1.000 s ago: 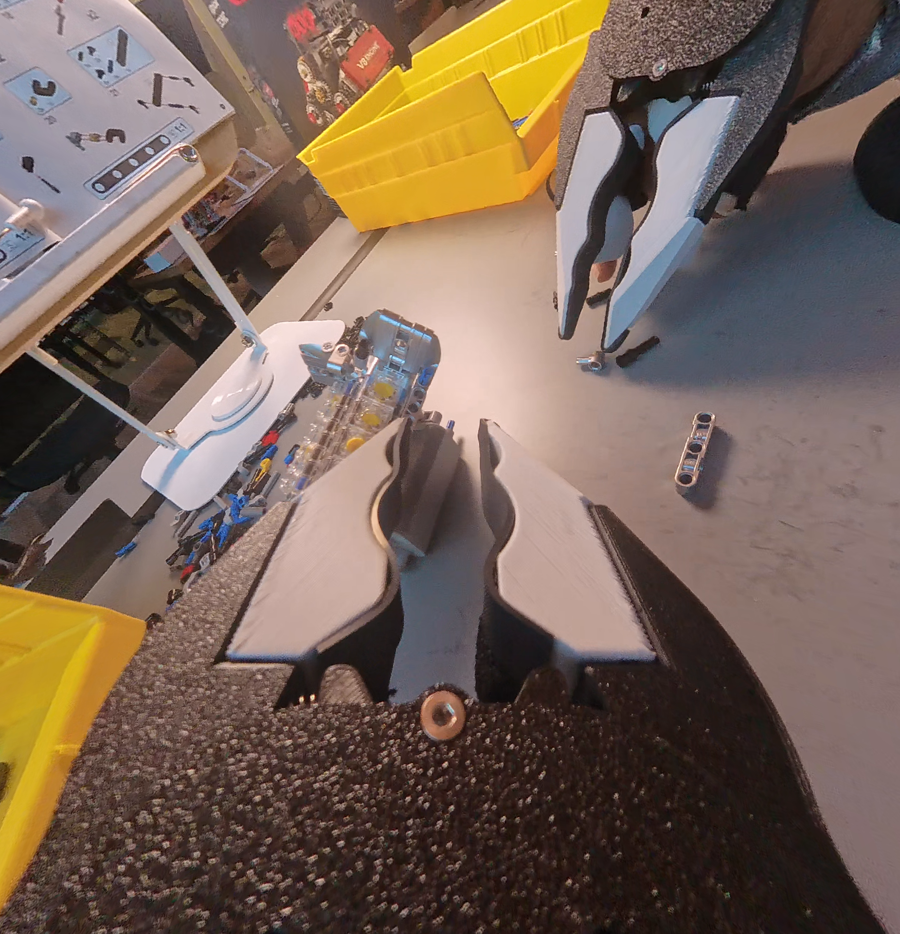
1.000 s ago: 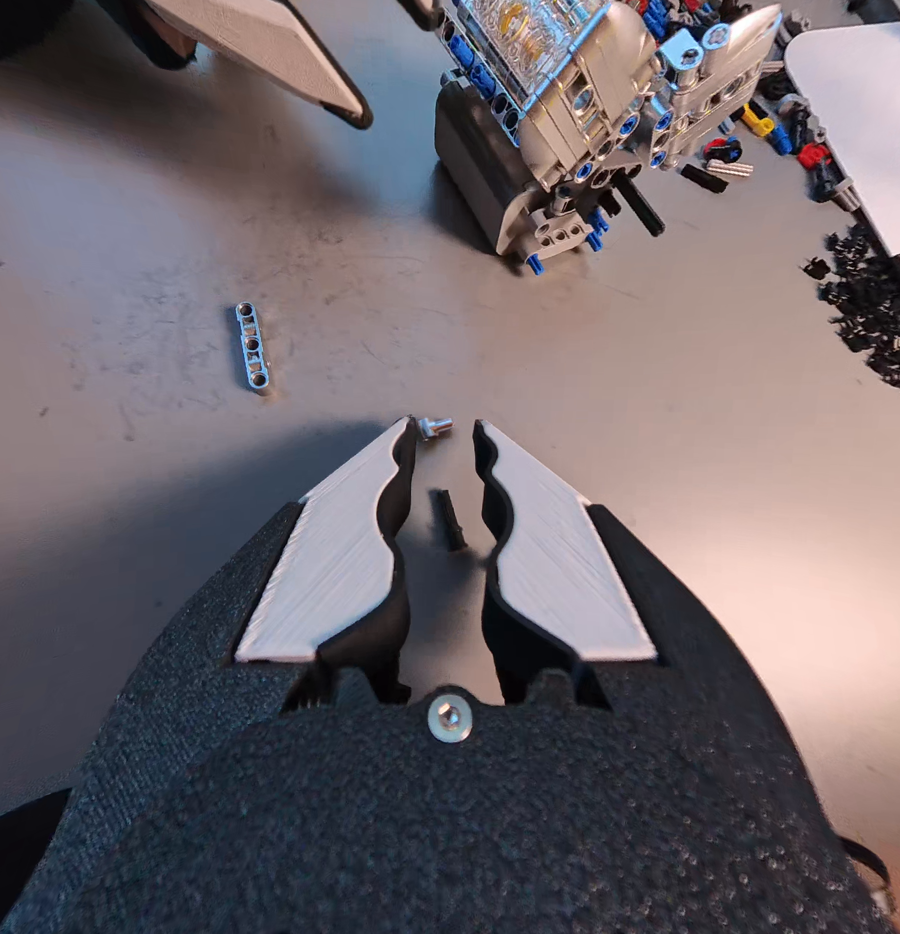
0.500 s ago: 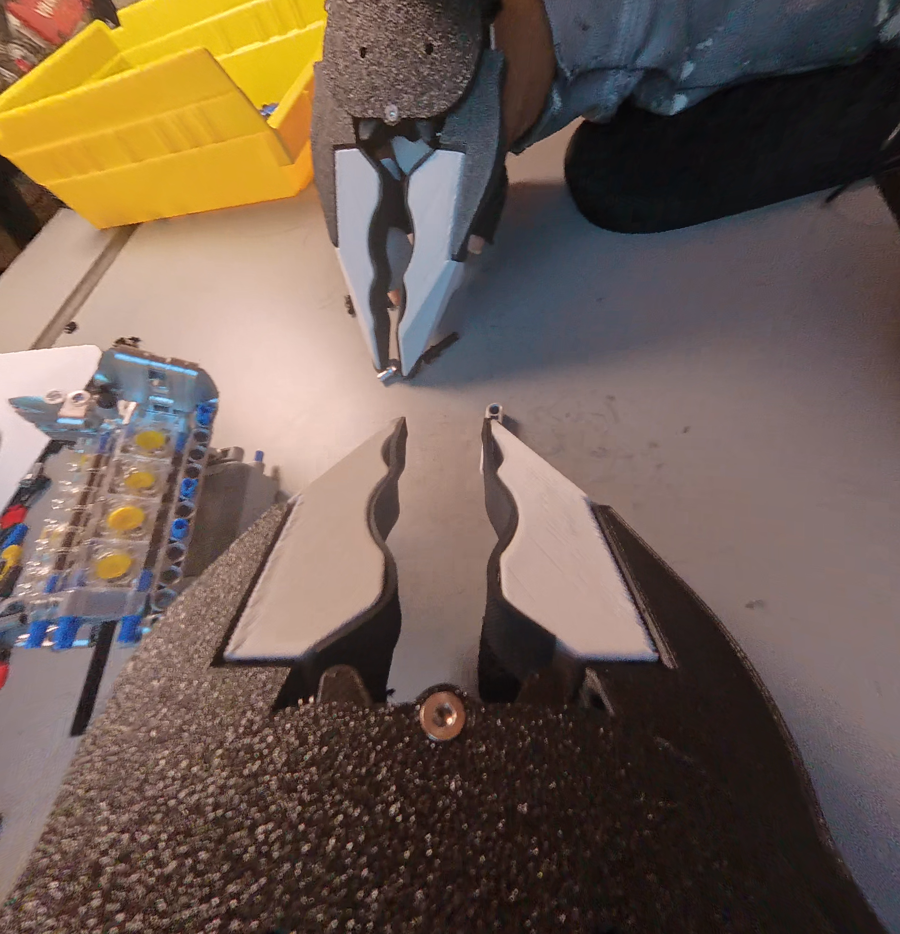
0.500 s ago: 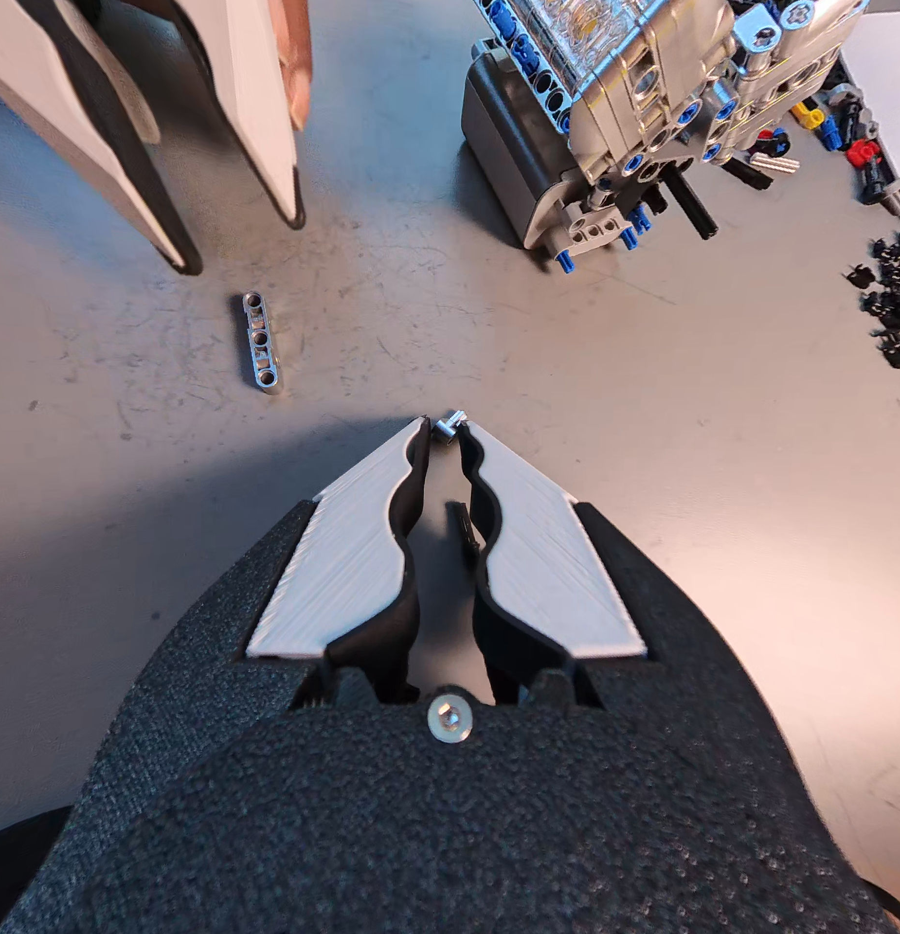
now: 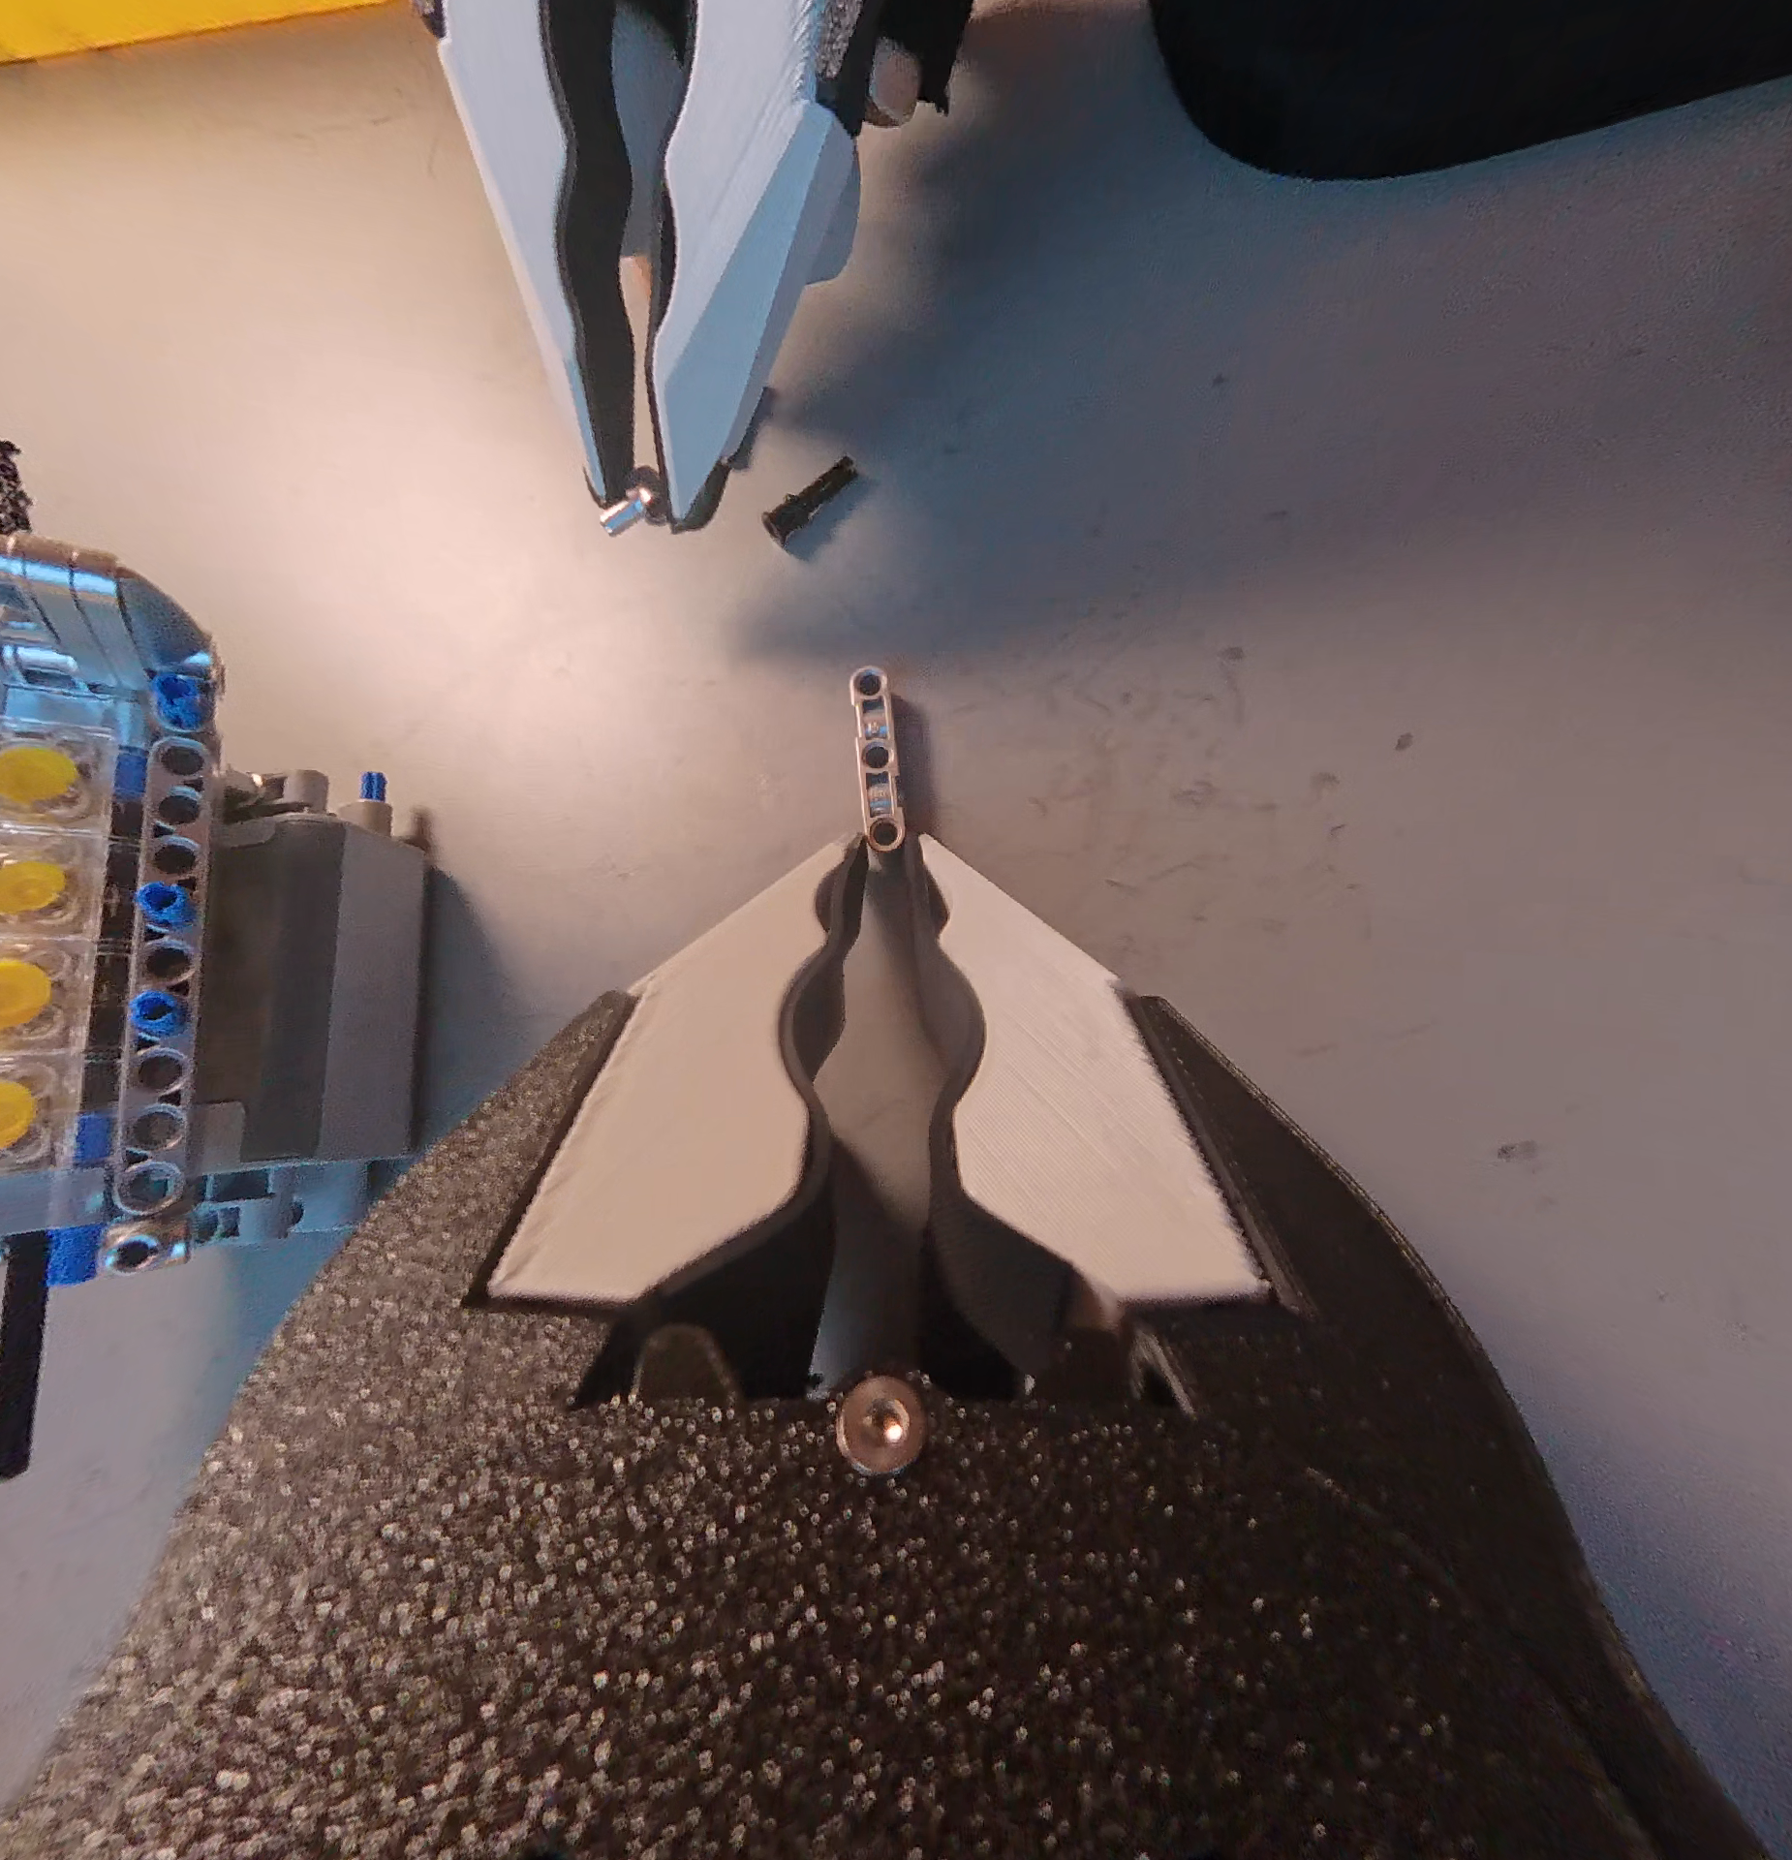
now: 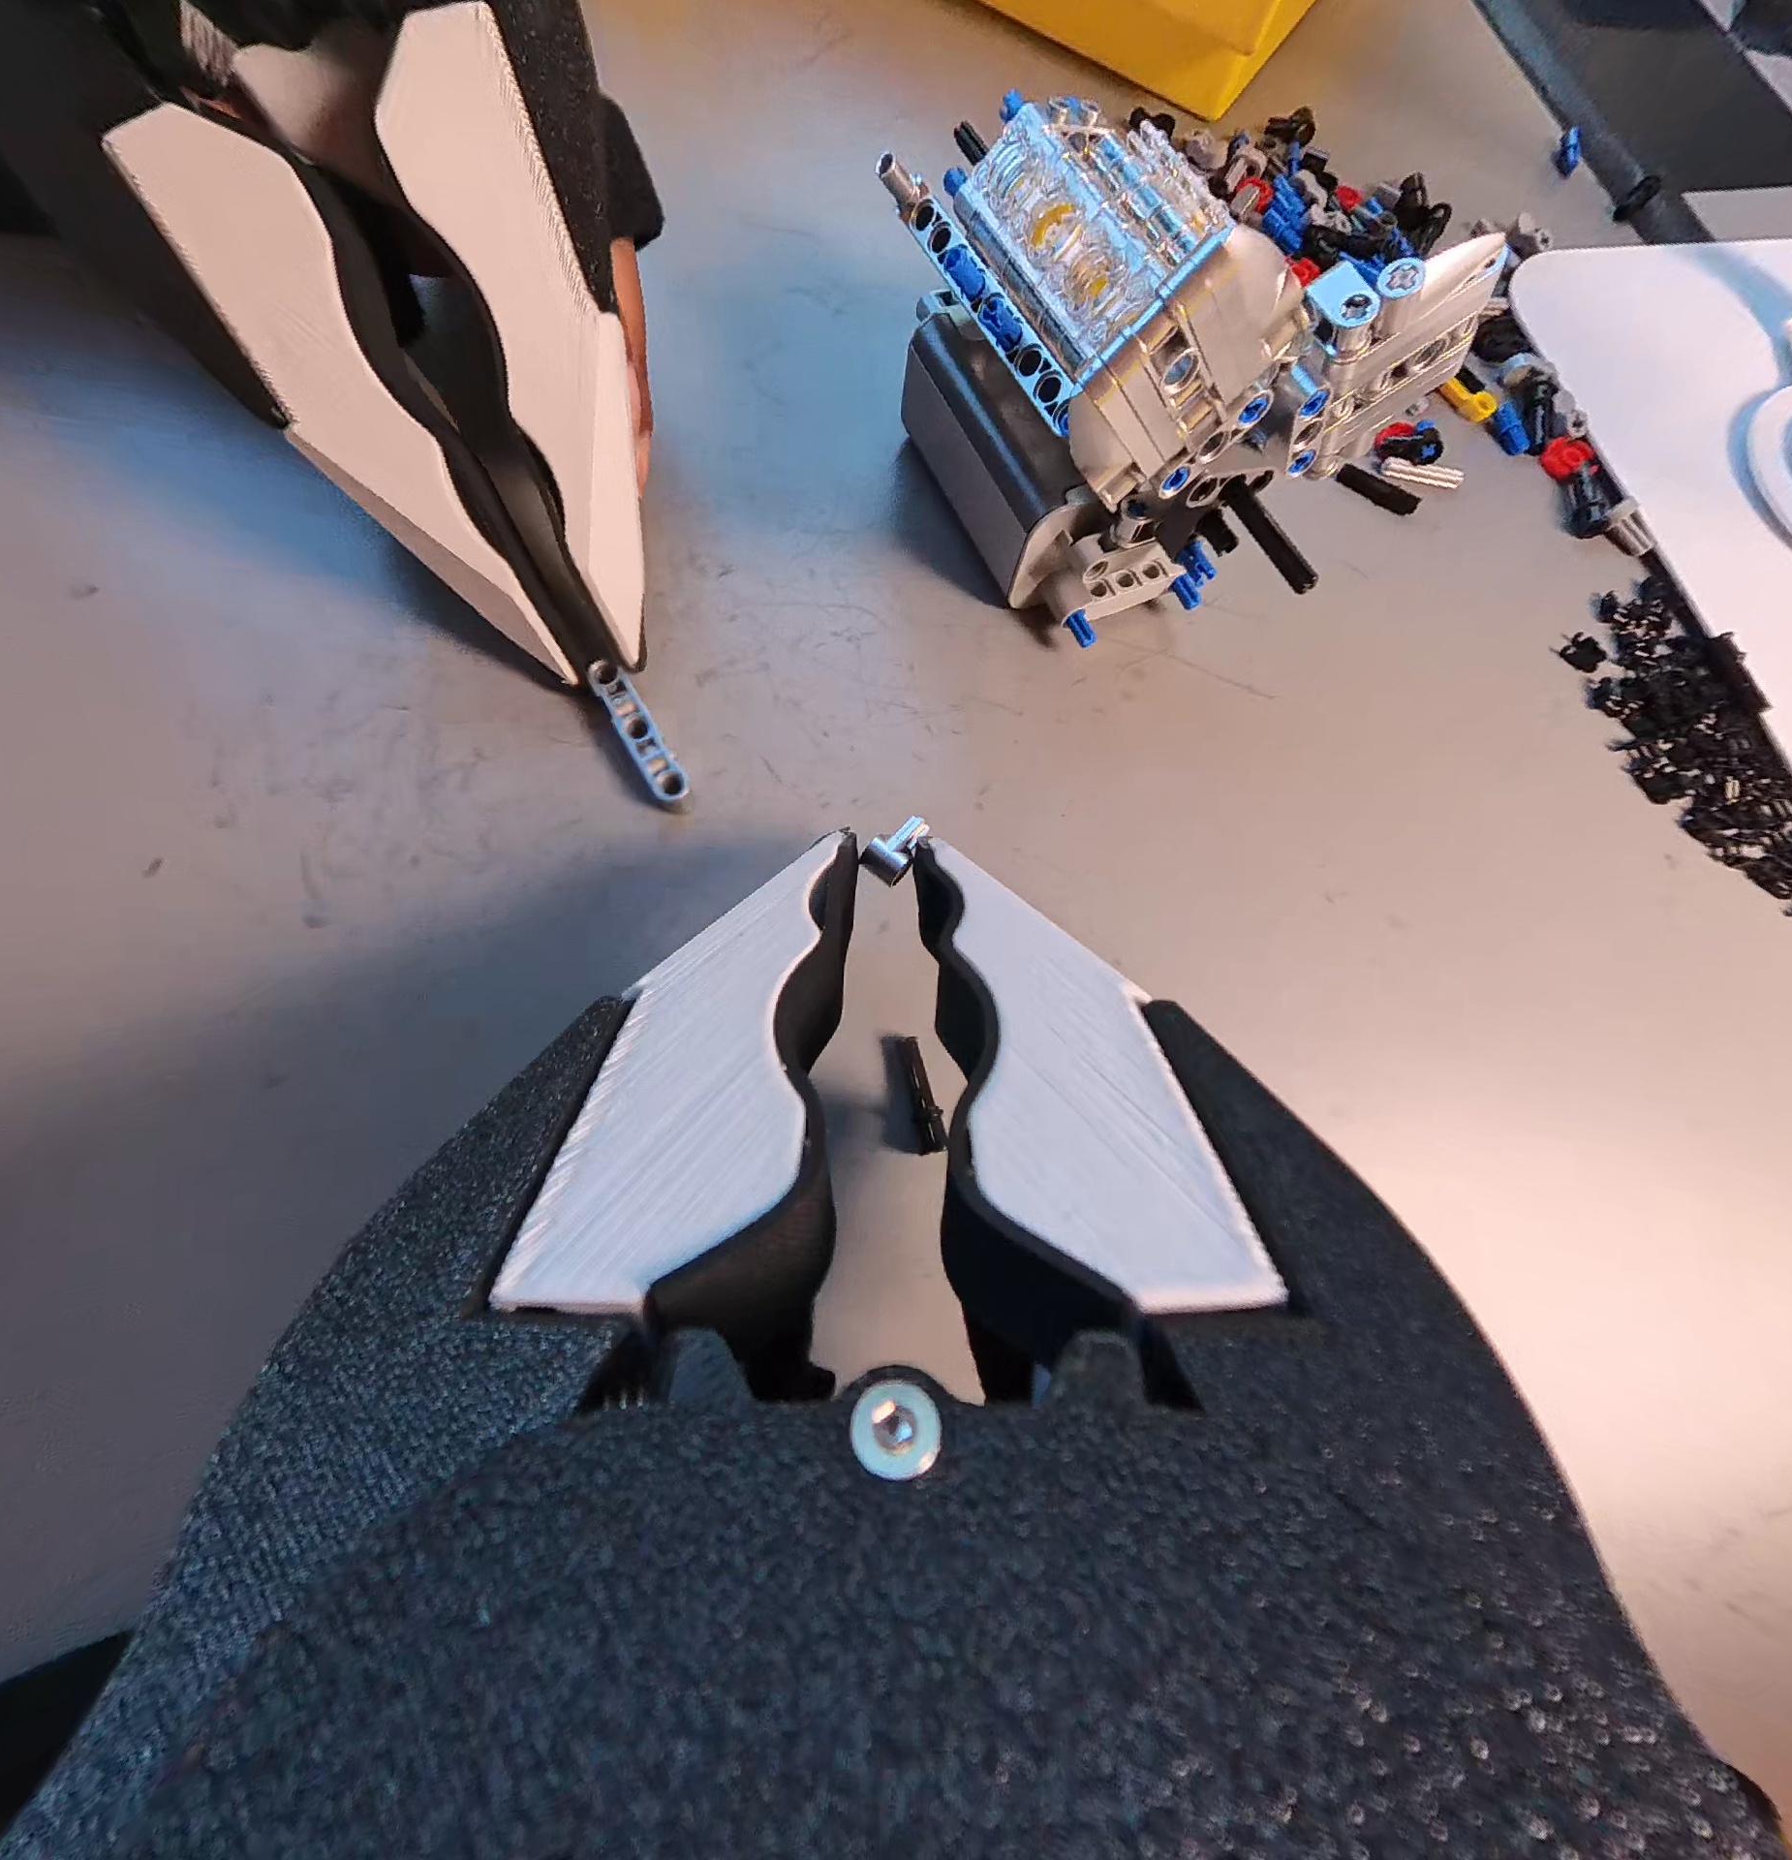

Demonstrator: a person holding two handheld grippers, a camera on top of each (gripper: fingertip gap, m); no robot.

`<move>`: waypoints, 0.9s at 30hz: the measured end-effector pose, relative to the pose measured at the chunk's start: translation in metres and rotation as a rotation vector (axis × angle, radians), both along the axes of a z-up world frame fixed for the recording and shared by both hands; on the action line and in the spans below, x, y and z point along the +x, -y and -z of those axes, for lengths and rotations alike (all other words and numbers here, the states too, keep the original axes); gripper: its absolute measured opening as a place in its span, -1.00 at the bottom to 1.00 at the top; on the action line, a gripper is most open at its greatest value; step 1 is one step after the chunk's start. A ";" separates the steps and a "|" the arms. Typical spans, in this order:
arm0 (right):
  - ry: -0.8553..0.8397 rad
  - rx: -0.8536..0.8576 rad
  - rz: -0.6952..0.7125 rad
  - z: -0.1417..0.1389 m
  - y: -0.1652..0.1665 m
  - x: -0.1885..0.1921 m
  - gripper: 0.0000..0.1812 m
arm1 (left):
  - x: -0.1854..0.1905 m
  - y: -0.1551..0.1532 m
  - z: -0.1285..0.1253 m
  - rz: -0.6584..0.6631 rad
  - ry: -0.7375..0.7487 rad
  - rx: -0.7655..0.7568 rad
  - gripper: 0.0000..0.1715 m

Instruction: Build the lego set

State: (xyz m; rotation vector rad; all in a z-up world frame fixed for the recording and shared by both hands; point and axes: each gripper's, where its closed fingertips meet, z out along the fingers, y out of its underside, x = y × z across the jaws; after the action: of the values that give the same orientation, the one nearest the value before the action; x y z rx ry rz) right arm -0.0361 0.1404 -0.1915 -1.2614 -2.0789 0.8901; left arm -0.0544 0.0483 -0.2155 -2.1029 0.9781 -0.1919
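**Entry: two pairs of tongs, two small parts, one grey worktop**

- My left tongs (image 5: 884, 850): tips drawn in on the near end of a thin grey beam with holes (image 5: 877, 757). The beam's far end points away from me towards my other tongs. In the right wrist view the same beam (image 6: 638, 733) sticks out from those tips, low over the worktop (image 6: 1274, 906); I cannot tell whether its free end touches.
- My right tongs (image 6: 887, 856): pinching a small silver pin (image 6: 894, 854) at the very tips, the pin lying crosswise and standing out to one side. The left wrist view shows it (image 5: 630, 510) poking out below the tips.
- Black pin (image 6: 920, 1097): loose on the worktop, under the gap of my right tongs, touched by neither finger.
- Brick-built engine model (image 6: 1154, 372): clear block with yellow discs on top, grey body, blue pins; well apart from both tongs.
- Heap of small black pieces (image 6: 1707, 745) beside a white base plate (image 6: 1677, 423); mixed coloured pieces behind the model; a yellow bin (image 6: 1164, 40) at the far edge.

Risks, as I judge them: both grips sit on the extreme tips, so a slight twist or a loosened squeeze could flick the silver pin away. The beam, held by one end only, may pivot between my fingers. A low sweep of the right tongs could knock the black pin off its spot.
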 end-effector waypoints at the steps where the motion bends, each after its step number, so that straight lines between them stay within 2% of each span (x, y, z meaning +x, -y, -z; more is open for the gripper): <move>1: -0.006 -0.003 -0.001 -0.001 0.000 0.000 -0.89 | -0.005 0.000 0.000 -0.009 -0.007 -0.001 -0.94; 2: -0.011 -0.010 -0.002 -0.002 0.001 0.000 -0.89 | -0.012 -0.001 0.001 -0.023 -0.021 0.004 -1.00; 5: -0.029 -0.032 -0.012 -0.007 0.004 0.000 -0.89 | -0.035 -0.003 -0.001 -0.080 -0.039 0.020 -1.00; 8: -0.038 -0.045 -0.022 -0.009 0.007 0.000 -0.89 | -0.047 -0.007 -0.006 -0.129 -0.025 0.046 -0.85; 11: -0.046 -0.080 -0.042 -0.012 0.014 0.001 -0.89 | -0.043 -0.013 -0.016 -0.140 0.012 0.101 -0.84; 18: -0.031 -0.189 -0.151 -0.019 0.046 0.007 -0.89 | -0.002 -0.014 -0.033 -0.019 0.020 0.253 -0.79; 24: 0.005 -0.235 -0.283 -0.017 0.080 0.015 -0.88 | 0.028 -0.001 -0.042 0.113 0.068 0.290 -0.78; 27: 0.038 -0.223 -0.301 -0.011 0.085 0.018 -0.88 | 0.037 0.006 -0.041 0.167 0.078 0.275 -0.85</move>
State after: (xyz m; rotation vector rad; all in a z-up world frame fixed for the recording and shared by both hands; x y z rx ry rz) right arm -0.0180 0.0557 -0.1804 -1.0943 -2.2893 1.2700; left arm -0.0175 0.0424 -0.1745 -1.7536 1.0691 -0.2093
